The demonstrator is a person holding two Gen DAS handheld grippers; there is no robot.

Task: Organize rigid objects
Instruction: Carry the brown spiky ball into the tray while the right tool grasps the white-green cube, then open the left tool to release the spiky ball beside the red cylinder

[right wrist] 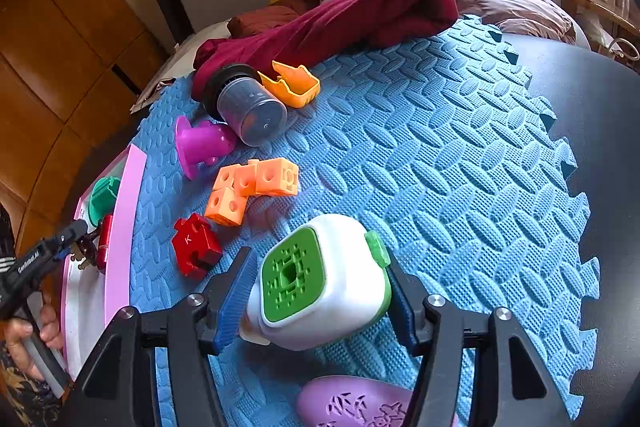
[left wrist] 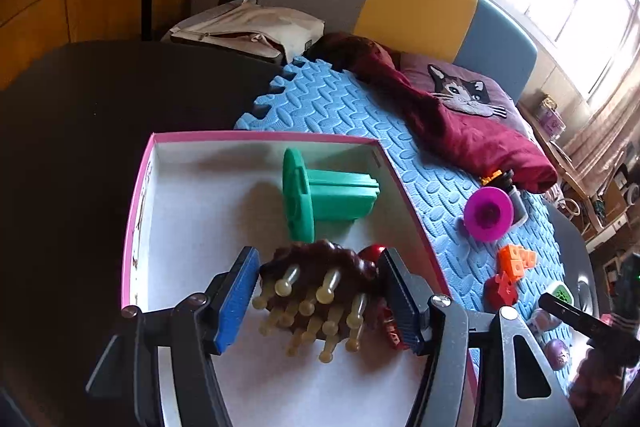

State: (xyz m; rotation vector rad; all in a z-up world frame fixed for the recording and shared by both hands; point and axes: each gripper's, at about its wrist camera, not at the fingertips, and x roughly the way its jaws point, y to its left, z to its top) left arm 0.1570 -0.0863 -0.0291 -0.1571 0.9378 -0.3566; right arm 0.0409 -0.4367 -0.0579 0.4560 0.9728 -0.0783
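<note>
My left gripper (left wrist: 320,261) hangs over a pink-rimmed white box (left wrist: 140,195). A brown massage brush (left wrist: 320,279) with pale pegs lies between its blue pads, which stand a little off it. A green spool (left wrist: 320,195) and a dark red piece (left wrist: 370,253) lie in the box too. My right gripper (right wrist: 318,261) is shut on a white and green cube toy (right wrist: 320,279) just above the blue foam mat (right wrist: 460,167). On the mat lie orange linked cubes (right wrist: 252,187), a red puzzle block (right wrist: 196,245), a purple funnel-shaped toy (right wrist: 200,145), a grey jar (right wrist: 248,107) and an orange scoop (right wrist: 292,85).
A maroon cloth (right wrist: 340,15) is bunched along the mat's far edge, with a cat pillow (left wrist: 464,95) behind it. A purple oval piece (right wrist: 352,403) lies just below my right gripper. The mat sits on a dark table (left wrist: 80,115). A hand (right wrist: 24,339) holds the left gripper's handle.
</note>
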